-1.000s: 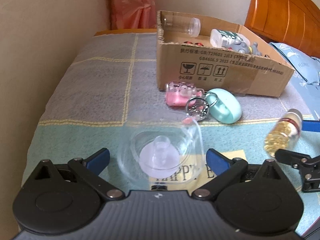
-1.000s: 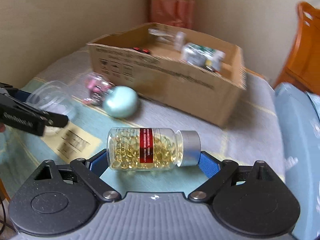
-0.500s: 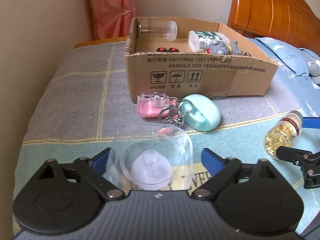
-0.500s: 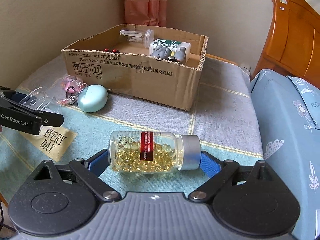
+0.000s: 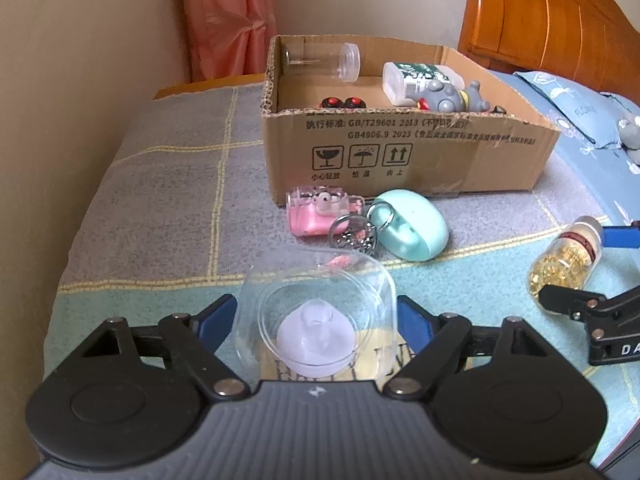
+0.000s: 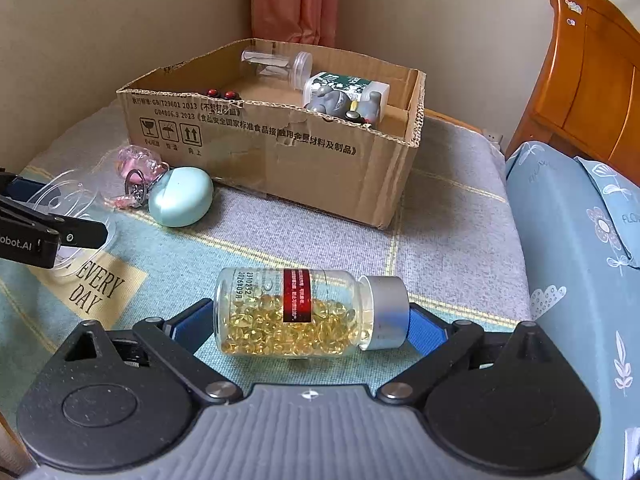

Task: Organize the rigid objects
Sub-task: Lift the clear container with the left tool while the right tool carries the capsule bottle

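On the bed cover: we see both grippers pointing down and forward, low over the blanket [image 5: 160, 184].
Left gripper [image 5: 316, 312]: its jaws have just been closing; the clear plastic cup [image 5: 316, 308] lies between the blue pads, which now reach its sides; we cannot tell if they press.
Right gripper [image 6: 310, 320]: jaws have just been opening, now wide; the capsule bottle [image 6: 296, 312] lies on its side between them, silver cap to the right, both ends at the pads.
Cardboard box [image 5: 400, 160]: we see inside a clear jar [image 5: 320, 60], a white bottle [image 5: 416, 80], a grey toy figure [image 5: 452, 98], two red-black pieces [image 5: 344, 103].
Beside box, outside: pink camera keychain [image 5: 316, 216], mint oval case [image 5: 412, 230], touching.
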